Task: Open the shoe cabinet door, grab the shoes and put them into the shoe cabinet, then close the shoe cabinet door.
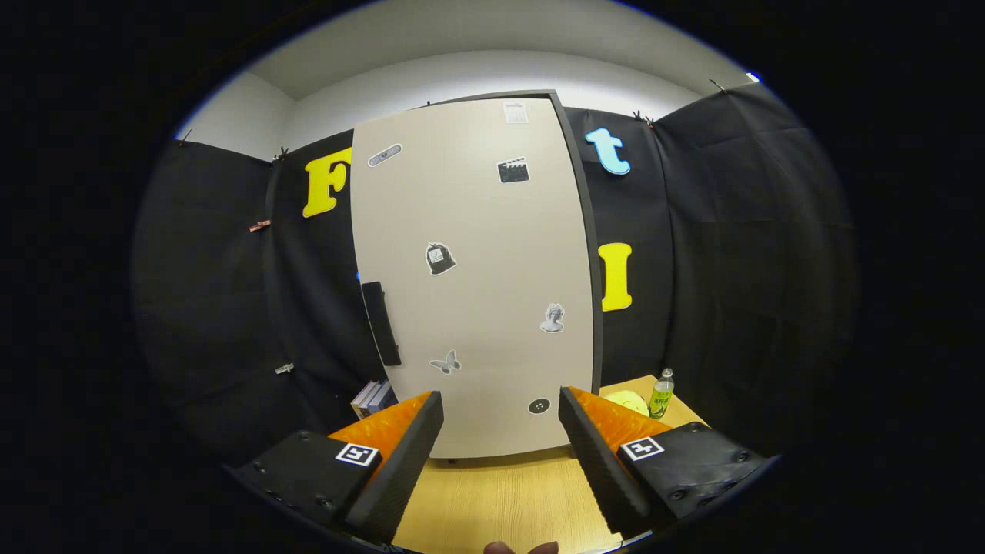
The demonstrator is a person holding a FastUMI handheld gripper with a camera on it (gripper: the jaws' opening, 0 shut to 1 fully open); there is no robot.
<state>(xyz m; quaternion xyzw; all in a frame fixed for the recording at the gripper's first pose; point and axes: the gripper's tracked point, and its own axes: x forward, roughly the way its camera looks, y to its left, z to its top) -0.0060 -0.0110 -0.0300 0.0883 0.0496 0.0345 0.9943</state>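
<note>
The shoe cabinet (573, 231) stands upright on a wooden table (500, 500), straight ahead of my fingers. Its beige door (473, 269) looks shut and carries several small stickers. A dark vertical handle (382, 323) sits on the door's left edge, up and left of my left fingertip. My gripper (500, 408) is open, with nothing between its fingers, and hangs a short way in front of the door's lower part without touching it.
A green-labelled bottle (661, 392) and a yellowish object (627, 400) stand on the table to the right of the cabinet. A few books (373, 398) lie at its lower left. Black cloth walls close in behind and on both sides.
</note>
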